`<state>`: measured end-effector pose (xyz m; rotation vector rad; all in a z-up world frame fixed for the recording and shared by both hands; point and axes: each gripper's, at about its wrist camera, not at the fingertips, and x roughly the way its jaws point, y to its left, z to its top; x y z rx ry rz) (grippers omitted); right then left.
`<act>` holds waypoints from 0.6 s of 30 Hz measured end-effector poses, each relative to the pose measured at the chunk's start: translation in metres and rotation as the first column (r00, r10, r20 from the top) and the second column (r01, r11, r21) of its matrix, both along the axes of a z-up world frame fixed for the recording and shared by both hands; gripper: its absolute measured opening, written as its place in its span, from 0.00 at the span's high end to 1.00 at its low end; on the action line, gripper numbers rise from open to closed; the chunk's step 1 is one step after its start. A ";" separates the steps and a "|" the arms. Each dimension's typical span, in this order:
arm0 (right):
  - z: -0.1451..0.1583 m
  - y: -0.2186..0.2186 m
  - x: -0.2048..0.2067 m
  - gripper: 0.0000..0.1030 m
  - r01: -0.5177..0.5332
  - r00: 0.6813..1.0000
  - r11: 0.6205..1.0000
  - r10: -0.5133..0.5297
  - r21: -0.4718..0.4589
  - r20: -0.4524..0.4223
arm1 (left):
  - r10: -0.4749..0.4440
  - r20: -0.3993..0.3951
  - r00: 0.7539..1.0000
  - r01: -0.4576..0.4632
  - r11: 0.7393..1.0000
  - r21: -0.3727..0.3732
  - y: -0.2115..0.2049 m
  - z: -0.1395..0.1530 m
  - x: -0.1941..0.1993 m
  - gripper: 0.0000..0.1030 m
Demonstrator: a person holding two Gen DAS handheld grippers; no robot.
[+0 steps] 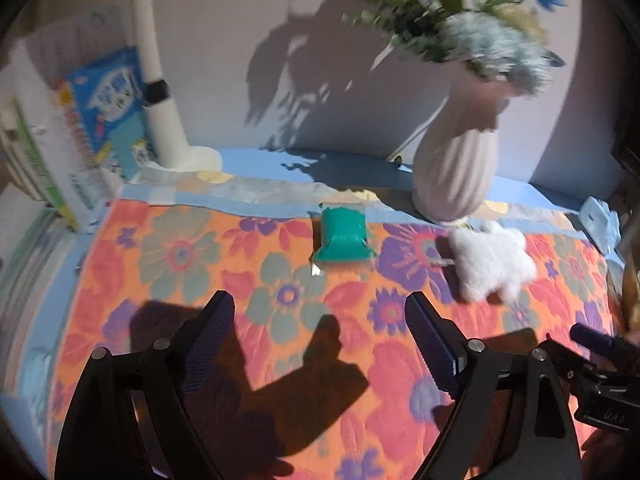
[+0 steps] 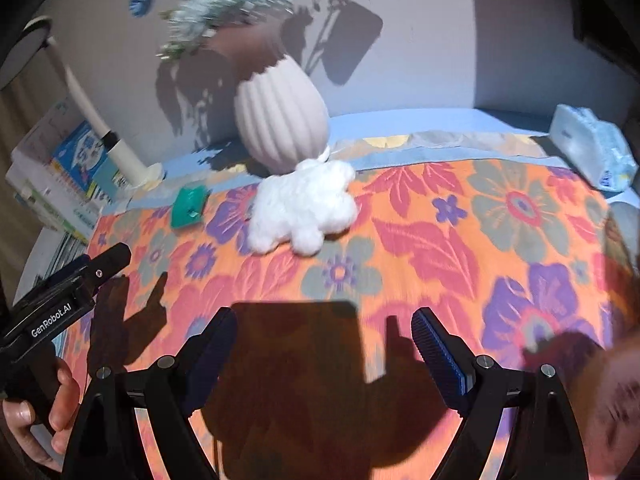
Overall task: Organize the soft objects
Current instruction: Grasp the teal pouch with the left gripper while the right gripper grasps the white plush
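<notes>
A green soft packet (image 1: 344, 236) lies on the floral cloth (image 1: 180, 280) near its far edge, straight ahead of my left gripper (image 1: 320, 308), which is open and empty well short of it. To its right, at the foot of the vase, lies a white fluffy plush (image 1: 492, 264). In the right wrist view the plush (image 2: 304, 210) is ahead and slightly left of my right gripper (image 2: 324, 314), also open and empty; the green packet (image 2: 188, 206) sits further left. Both grippers hover above the cloth.
A ribbed pale vase (image 2: 280, 120) with flowers stands behind the plush. A white lamp base (image 1: 168, 128) and stacked boxes (image 1: 108, 108) fill the back left. A tissue pack (image 2: 592, 148) lies at the back right. A blurred brown thing (image 2: 616, 392) is at the right edge.
</notes>
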<state>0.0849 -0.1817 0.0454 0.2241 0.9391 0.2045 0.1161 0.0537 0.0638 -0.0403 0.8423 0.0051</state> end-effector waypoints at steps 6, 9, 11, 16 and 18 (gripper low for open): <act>-0.022 -0.007 0.042 0.15 -0.007 1.000 0.993 0.007 0.115 0.001 | 0.006 -0.031 1.000 -0.008 0.997 -0.079 0.004 -0.026 0.053 0.16; -0.021 -0.009 0.052 0.11 0.000 1.000 0.989 -0.003 0.147 0.022 | 0.014 -0.051 0.999 -0.018 0.997 -0.078 0.003 -0.040 0.074 0.17; -0.021 -0.009 0.061 0.09 0.008 1.000 0.984 -0.013 0.176 0.026 | 0.015 -0.061 0.998 -0.021 0.995 -0.093 0.003 -0.046 0.081 0.17; -0.023 0.002 0.076 0.06 0.020 0.999 0.983 -0.026 0.184 0.029 | 0.000 -0.063 0.998 -0.003 0.999 -0.042 -0.006 -0.052 0.085 0.19; -0.021 0.009 0.081 0.07 0.016 0.999 0.986 -0.021 0.163 0.032 | -0.001 -0.053 0.999 0.001 1.000 -0.015 -0.010 -0.051 0.084 0.31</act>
